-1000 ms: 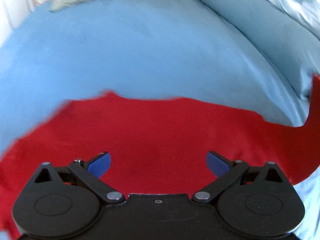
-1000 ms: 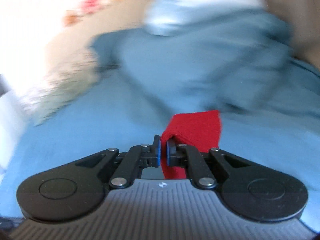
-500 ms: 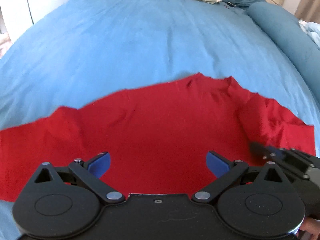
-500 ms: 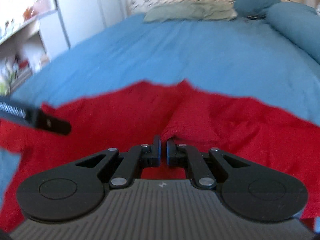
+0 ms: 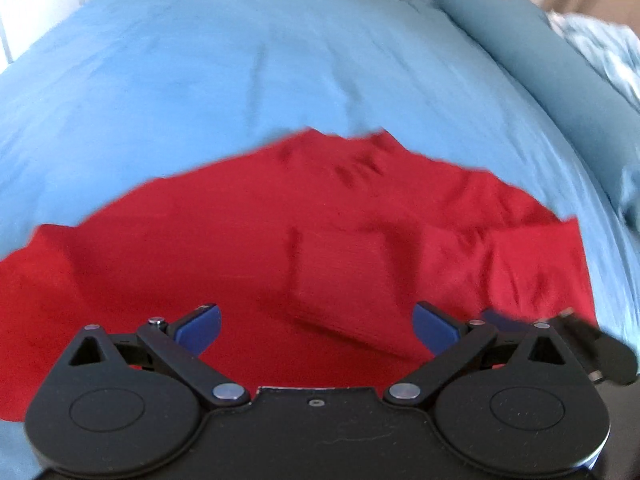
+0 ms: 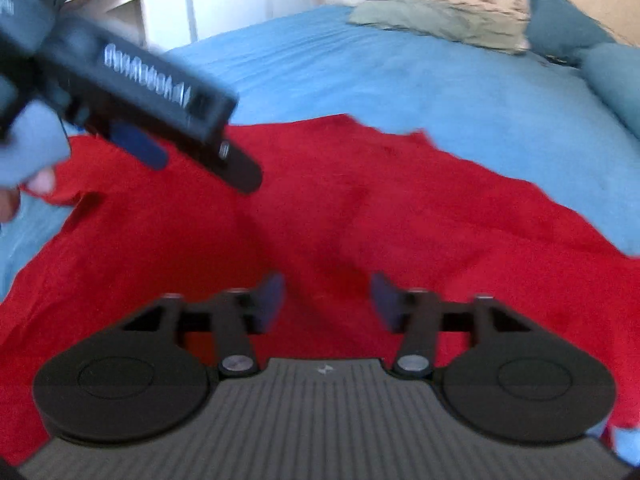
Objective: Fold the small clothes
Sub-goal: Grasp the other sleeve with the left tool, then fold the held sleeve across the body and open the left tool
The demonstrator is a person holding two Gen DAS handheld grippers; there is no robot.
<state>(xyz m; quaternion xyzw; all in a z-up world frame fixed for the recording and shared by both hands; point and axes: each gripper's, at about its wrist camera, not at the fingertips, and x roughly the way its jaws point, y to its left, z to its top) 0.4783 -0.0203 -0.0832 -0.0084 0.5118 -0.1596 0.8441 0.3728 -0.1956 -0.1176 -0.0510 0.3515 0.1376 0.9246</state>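
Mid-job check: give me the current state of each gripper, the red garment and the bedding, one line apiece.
left gripper: open, jaws wide apart, holding nothing, above the garment.
right gripper: open, holding nothing, above the garment.
red garment: lying spread on the bed, wrinkled, one flap folded over near its middle; not gripped.
blue bedsheet: spread out, lightly creased.
green pillow: lying at the head of the bed.

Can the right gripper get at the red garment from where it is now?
Probably yes: the right gripper has its jaws open directly over the red garment, nothing between them; the left gripper sits off to the side.
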